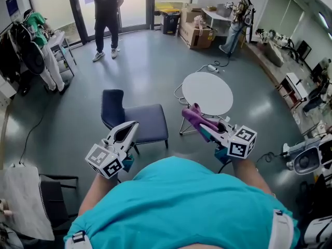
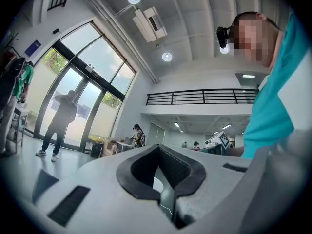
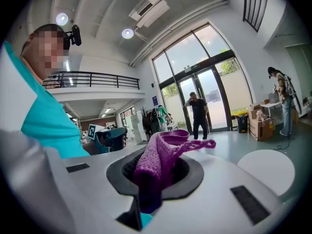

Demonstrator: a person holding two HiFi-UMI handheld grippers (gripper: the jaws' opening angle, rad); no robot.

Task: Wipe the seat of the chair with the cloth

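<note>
**Cloth in the Right Claw, Chair Seat Not Yet Contacted**

The right claw [image 3: 155,177] is pinching the cloth [image 3: 158,160]. In the right gripper view the cloth is filling the hollow between the pads and standing up out of it as a thick bunch. The left claw [image 2: 163,182] is carrying nothing. Its jaws are drawn together to a narrow slit, with only floor showing through.

In the head view, both claws are being held out in front of the person's torso. The right claw [image 1: 188,114] is pointing forward and to the left, and the left claw [image 1: 132,126] is pointing forward and slightly to the right.

The chair seat [image 1: 149,119] is lying ahead of and between the two claws, lower than both. The cloth [image 1: 199,119] is hanging just beside the seat's right edge in the picture and is not touching it. The chair's backrest [image 1: 112,105] is standing along the seat's left side, so the seat's open edges are facing the person and the cloth-bearing claw.

Judgement: the right claw is the working one. Its move is running leftward and down onto the seat, then sweeping across towards the backrest.

The cloth is showing as purple, coarse-knit and soft. It is folded over on itself, with a thin looped strand trailing past the jaw tips. The seat is showing as dark blue, flat and bare. A round white table [image 1: 207,92] is standing just beyond the right claw, clear of the wiping path.
</note>
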